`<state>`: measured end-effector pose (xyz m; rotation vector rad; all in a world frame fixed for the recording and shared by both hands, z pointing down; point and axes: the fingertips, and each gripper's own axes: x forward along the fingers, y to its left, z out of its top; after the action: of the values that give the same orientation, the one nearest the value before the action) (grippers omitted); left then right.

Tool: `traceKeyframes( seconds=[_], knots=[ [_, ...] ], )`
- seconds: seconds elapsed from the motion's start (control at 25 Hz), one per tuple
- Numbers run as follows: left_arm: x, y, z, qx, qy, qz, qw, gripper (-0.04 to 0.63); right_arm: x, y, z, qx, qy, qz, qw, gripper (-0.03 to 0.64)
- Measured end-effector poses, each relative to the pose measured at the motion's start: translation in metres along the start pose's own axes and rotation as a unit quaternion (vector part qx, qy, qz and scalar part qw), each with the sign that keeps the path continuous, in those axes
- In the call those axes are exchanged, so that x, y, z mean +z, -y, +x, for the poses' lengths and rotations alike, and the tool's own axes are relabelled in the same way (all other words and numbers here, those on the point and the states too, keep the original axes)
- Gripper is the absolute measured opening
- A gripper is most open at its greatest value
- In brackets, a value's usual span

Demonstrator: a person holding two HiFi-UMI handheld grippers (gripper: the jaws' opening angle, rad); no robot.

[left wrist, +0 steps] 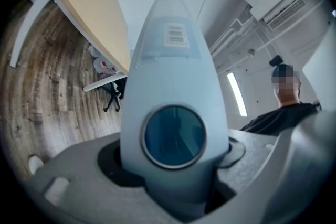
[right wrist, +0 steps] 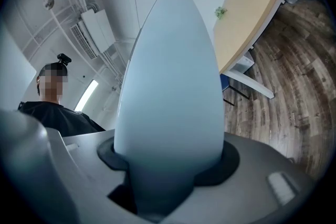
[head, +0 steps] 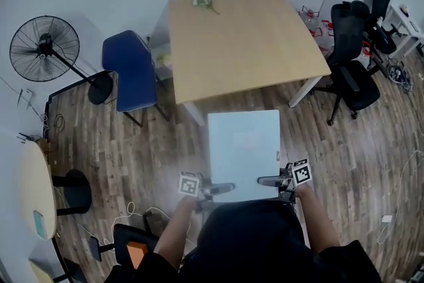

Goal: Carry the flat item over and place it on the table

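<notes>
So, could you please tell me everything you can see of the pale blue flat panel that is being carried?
The pale blue flat rectangular panel looks smooth and rigid, like plastic. It has a faint rectangular patch mid-face, and the left gripper view shows a barcode label and a round blue-tinted disc on it. It is held roughly level above the wood floor, short of the light wooden table and not touching it. The left gripper and right gripper clamp its near edge.

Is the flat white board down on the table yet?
No: left gripper and right gripper hold the board over the floor, short of the table.
</notes>
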<state>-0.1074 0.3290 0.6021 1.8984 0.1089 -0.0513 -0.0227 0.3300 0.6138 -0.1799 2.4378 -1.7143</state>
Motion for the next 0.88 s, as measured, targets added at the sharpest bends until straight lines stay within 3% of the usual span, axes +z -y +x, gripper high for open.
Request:
traceKeyframes(
  seconds=[0.16, 0.56, 0.68, 0.88],
  knots=[
    [0.015, -0.006, -0.011, 0.011, -0.005, -0.007, 0.9999, 0.337, 0.011, 0.006, 0.013, -0.001, 0.004, 0.016, 1.0, 0.295],
    [0.071, -0.045, -0.032, 0.047, 0.029, -0.004, 0.9985, 0.336, 0.067, 0.04, 0.036, 0.006, -0.018, 0.027, 0.999, 0.295],
    [0.101, -0.054, -0.033, 0.044, 0.034, 0.018, 0.9983, 0.336, 0.095, 0.052, 0.04, 0.013, -0.02, 0.025, 0.999, 0.293],
    [0.168, -0.081, -0.025, 0.059, 0.05, 0.011, 0.9969, 0.337, 0.165, 0.074, 0.042, 0.019, -0.025, 0.027, 0.999, 0.293]
  ],
)
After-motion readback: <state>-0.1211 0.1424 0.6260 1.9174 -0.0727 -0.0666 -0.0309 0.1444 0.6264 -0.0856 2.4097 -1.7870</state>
